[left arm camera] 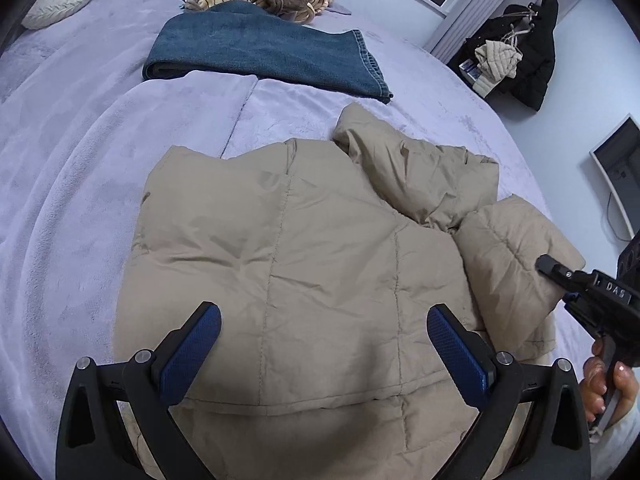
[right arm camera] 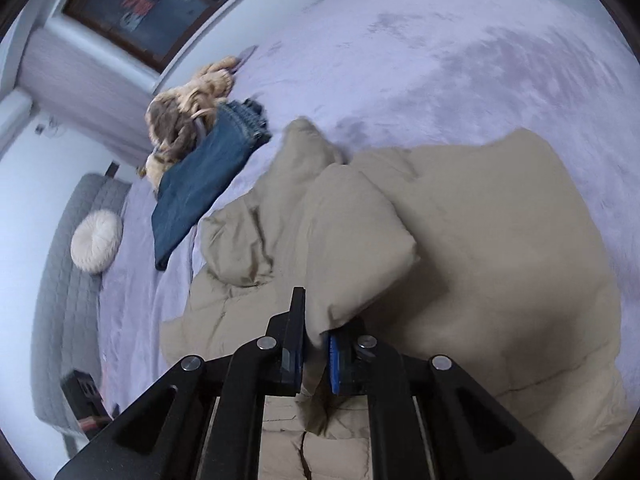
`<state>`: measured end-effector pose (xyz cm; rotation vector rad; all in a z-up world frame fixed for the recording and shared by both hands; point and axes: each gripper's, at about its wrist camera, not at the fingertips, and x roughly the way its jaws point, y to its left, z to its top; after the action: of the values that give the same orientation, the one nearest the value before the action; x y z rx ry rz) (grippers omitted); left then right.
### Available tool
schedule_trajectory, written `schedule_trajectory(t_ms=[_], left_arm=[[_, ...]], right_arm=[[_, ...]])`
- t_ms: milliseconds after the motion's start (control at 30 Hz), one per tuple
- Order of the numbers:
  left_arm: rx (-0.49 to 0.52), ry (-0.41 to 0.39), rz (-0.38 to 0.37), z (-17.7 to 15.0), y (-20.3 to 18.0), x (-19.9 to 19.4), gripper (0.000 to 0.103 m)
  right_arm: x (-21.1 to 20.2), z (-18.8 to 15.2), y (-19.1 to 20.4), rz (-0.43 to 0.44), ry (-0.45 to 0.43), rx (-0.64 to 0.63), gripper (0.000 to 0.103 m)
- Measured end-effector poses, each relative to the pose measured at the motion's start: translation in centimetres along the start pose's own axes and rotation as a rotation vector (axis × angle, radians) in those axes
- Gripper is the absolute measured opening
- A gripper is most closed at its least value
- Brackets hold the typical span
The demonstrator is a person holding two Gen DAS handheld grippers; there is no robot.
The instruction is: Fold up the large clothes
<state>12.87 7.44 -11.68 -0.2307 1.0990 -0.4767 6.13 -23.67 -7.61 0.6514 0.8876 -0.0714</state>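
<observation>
Readable text, left wrist view: one marking only. White capitals "DAS" sit on the black body of my right gripper point(left arm camera: 560, 276), to the right of my open left fingers point(left arm camera: 200, 340), just behind the right gripper's tip.

A small blue-and-white box point(left arm camera: 469, 69) lies far ahead and to the right of my left fingers, among dark clothing; it carries print, but too small to read.

Right wrist view: a dark framed panel point(right arm camera: 140, 4) far ahead and to the left of my right fingers point(right arm camera: 298, 320) shows red and pale shapes, blurred, no letters legible. Nothing else readable in either view.
</observation>
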Motion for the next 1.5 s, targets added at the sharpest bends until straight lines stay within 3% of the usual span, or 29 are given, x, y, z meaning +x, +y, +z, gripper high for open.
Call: schedule_trajectory(t_ms=[100,233,267,333,400,500,600,800,833,900,933,967,1000,1033,1067,1167,1267,1433,1500], left_arm=[[-0.055,-0.013,-0.071,0.5,0.9,-0.7,0.103],[-0.106,-0.025,-0.161,1.0,1.5,-1.3,0.103],[-0.111,-0.02,-0.183,1.1,1.4,-1.2,0.103],[-0.114,0.003,-0.218,1.2,0.9,-0.6,0.103],[-0.106,0.026,-0.237,1.2,0.2,0.1,0.103],[-0.095,0.059,-0.261,1.2,-0.8,1.2,0.103],[-0.093,0.09,-0.283,1.3,-1.8,2.6,0.103],[-0.064,0.154,-0.269,1.8,-3.7,6.1,0.101],[-0.061,0.161,-0.266,1.9,-4.1,6.6,0.091],[-0.058,0.182,-0.265,1.9,-4.7,7.4,0.058],[-0.054,0.194,-0.268,1.9,-5.0,7.8,0.022],[-0.052,0.206,-0.272,1.9,-5.2,7.9,0.01],[-0.052,0.187,-0.26,1.9,-5.3,7.5,0.01],[-0.042,0.161,-0.247,1.8,-5.4,7.0,0.01],[-0.028,0.133,-0.234,1.7,-5.2,6.1,0.01],[-0.018,0.103,-0.183,1.1,-3.9,5.1,0.01],[-0.012,0.134,-0.132,0.4,-2.5,6.3,0.01],[0.064,0.115,-0.046,0.2,-3.3,7.3,0.016],[0.087,0.094,0.012,0.3,-3.4,6.5,0.026]], right_arm=[[1.7,-1.5,5.5,-0.018,0.05,-0.217,0.011],[4.7,-5.0,9.7,-0.06,0.15,-0.388,0.015],[5.4,-5.6,10.1,-0.072,0.181,-0.41,0.025],[6.3,-6.7,10.4,-0.066,0.243,-0.422,0.06],[5.9,-7.3,9.5,-0.042,0.27,-0.403,0.066],[4.0,-7.5,6.4,-0.01,0.294,-0.322,0.066],[1.4,-7.0,0.9,-0.011,0.291,-0.169,0.066],[-4.3,-7.1,-13.7,0.027,0.183,0.342,0.066],[-5.0,-7.2,-15.9,0.051,0.141,0.433,0.066],[-6.0,-7.4,-19.2,0.083,0.067,0.567,0.066],[-6.3,-7.3,-20.6,0.095,0.03,0.63,0.066],[-6.4,-7.2,-21.7,0.117,0.003,0.685,0.066],[-6.5,-7.0,-22.5,0.138,-0.016,0.722,0.052],[-6.3,-6.7,-22.8,0.131,-0.019,0.732,0.015],[-6.2,-6.3,-22.7,0.126,-0.013,0.714,0.005],[-6.3,-5.1,-20.4,0.137,0.0,0.575,0.005],[-5.0,-5.2,-18.8,0.067,0.047,0.477,0.005],[-2.4,-6.1,-19.7,-0.011,0.077,0.46,0.005],[-2.7,-5.9,-19.4,-0.019,0.081,0.454,0.005]])
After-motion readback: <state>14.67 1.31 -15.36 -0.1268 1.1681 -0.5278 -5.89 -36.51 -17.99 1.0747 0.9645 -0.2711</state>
